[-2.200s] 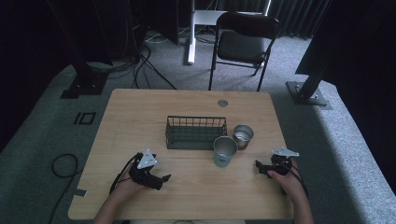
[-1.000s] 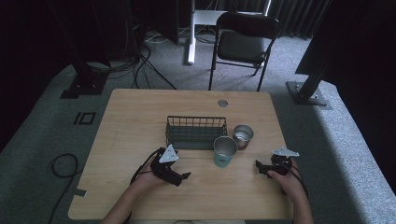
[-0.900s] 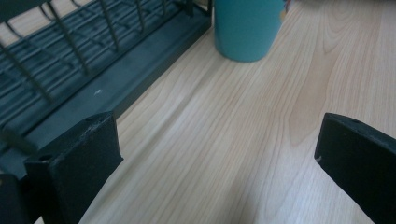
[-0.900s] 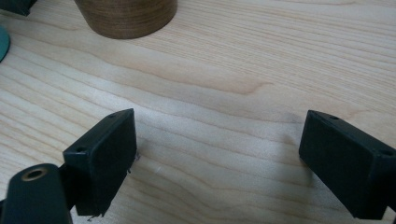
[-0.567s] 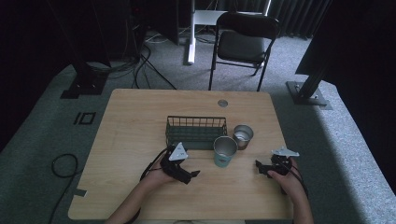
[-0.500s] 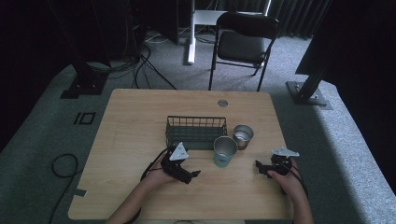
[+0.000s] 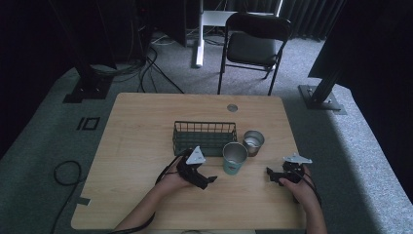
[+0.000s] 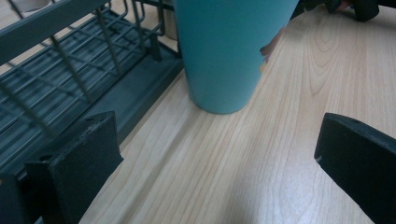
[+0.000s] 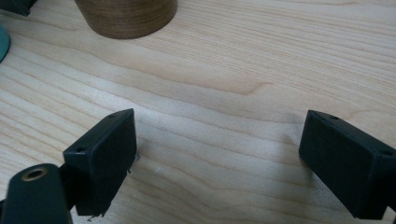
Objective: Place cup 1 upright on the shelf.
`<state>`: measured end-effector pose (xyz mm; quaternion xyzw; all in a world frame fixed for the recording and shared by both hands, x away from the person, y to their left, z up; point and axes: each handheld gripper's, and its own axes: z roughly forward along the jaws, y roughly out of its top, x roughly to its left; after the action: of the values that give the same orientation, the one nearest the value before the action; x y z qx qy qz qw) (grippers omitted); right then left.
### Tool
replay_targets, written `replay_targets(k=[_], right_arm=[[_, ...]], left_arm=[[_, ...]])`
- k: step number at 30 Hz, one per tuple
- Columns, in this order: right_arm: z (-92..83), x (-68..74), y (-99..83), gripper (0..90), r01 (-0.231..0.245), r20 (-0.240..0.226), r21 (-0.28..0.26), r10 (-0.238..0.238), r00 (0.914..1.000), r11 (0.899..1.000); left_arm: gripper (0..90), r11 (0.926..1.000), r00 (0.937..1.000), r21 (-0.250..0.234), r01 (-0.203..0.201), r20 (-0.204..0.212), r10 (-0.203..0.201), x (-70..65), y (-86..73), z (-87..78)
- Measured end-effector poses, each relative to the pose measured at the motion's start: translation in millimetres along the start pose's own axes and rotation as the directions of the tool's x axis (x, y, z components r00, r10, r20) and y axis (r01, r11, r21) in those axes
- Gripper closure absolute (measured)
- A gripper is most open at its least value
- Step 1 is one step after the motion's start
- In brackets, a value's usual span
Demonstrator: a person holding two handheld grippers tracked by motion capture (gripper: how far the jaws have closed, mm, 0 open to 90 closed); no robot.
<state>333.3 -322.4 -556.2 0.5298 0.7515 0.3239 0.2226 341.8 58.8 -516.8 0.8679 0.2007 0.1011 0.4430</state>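
Low in the centre of the high view, a person's left hand holds the left gripper (image 7: 206, 181) on a light wooden table (image 7: 136, 141), its jaws spread wide and gripping nothing, aimed toward the teal cup (image 7: 234, 158) just to its right. In the left gripper view the two black jaws stand far apart at the lower corners of the frame with bare wood between them, and the teal cup (image 8: 229, 51) rises upright at top centre, near but not touched. Whether anything lies inside the teal cup cannot be told from either view.

At lower right of the high view, the right gripper (image 7: 273, 175) rests in the other hand on the table, well apart from the cups. Its jaws are likewise wide open and empty; in the right gripper view they frame plain wood grain, with the base of a brown cup (image 9: 126, 16) at the upper left of that frame and a sliver of teal at the left edge.

Just beyond the teal cup, toward the centre right of the high view, stands the brown cup (image 7: 253, 142), close beside the teal one; its inside looks pale and shiny, but its contents cannot be made out. Left of both cups sits a dark wire basket (image 7: 204, 138), with nothing seen in it; the left gripper view shows its mesh (image 8: 70, 70) filling the upper left, just beside the teal cup's base.

Beyond the table, at top centre, a black folding chair (image 7: 253, 46) stands on grey carpet.
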Motion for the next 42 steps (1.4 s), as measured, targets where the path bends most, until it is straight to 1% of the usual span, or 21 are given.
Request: replay_targets(k=[3,5,7,9,15,19,23,24,26,27,30,32,38,42], right_arm=[[0.0,0.0,0.0,10.9,0.000,0.000,0.000,0.000,1.0000,1.000],[0.0,0.0,0.0,10.9,0.000,0.000,0.000,0.000,1.0000,1.000],[0.0,0.0,0.0,10.9,0.000,0.000,0.000,0.000,1.0000,1.000],[0.0,0.0,0.0,10.9,0.000,0.000,0.000,0.000,1.0000,1.000],[0.0,0.0,0.0,10.9,0.000,0.000,0.000,0.000,1.0000,1.000],[0.0,-0.1,0.0,10.9,0.000,0.000,0.000,0.000,1.0000,1.000],[0.0,0.0,0.0,10.9,0.000,-0.001,0.000,0.000,1.0000,1.000],[0.0,0.0,0.0,10.9,0.000,-0.001,0.000,0.000,1.0000,1.000],[0.0,-0.1,0.0,10.9,0.000,-0.001,0.000,0.000,1.0000,1.000],[0.0,-0.1,0.0,10.9,0.000,-0.001,0.000,0.000,1.0000,1.000],[0.0,-0.1,0.0,10.9,0.000,-0.001,0.000,0.000,1.0000,1.000],[0.0,-0.1,0.0,10.9,0.000,-0.001,0.000,0.000,1.0000,1.000],[0.0,-0.1,0.0,10.9,0.000,-0.001,0.000,0.000,1.0000,1.000],[0.0,-0.1,0.0,10.9,0.000,-0.001,0.000,0.000,1.0000,1.000]], left_arm=[[0.8,1.0000,0.9999,-0.004,0.002,0.012,-0.002,-0.4,3.7,4.7],[0.8,1.0000,0.9997,-0.006,-0.005,0.022,0.005,-1.5,8.1,9.4],[0.8,0.9999,0.9997,-0.008,-0.009,0.021,0.009,-2.1,9.7,11.3],[0.8,0.9998,0.9994,-0.011,-0.016,0.030,0.016,-3.2,15.5,16.5],[0.8,0.9994,0.9995,-0.033,-0.005,0.032,0.006,-2.5,22.1,23.4],[0.8,0.9992,0.9993,-0.039,-0.005,0.037,0.006,-0.9,29.1,31.5],[0.8,0.9990,0.9992,-0.045,-0.005,0.039,0.007,-0.4,33.0,35.4],[0.8,0.9988,0.9989,-0.050,-0.004,0.046,0.007,-0.3,35.3,37.7],[0.8,0.9988,0.9989,-0.050,-0.004,0.046,0.007,-0.3,35.3,37.7],[0.8,0.9987,0.9984,-0.051,-0.002,0.056,0.005,-0.5,37.2,42.0],[0.8,0.9986,0.9987,-0.052,-0.003,0.051,0.006,-0.4,37.9,44.0],[0.7,0.9978,0.9987,-0.065,0.009,0.051,-0.006,-0.2,38.8,46.0],[0.7,0.9971,0.9987,-0.075,0.012,0.051,-0.008,-1.1,39.8,50.3],[0.7,0.9958,0.9987,-0.088,0.023,0.048,-0.019,-1.3,40.2,53.2]])
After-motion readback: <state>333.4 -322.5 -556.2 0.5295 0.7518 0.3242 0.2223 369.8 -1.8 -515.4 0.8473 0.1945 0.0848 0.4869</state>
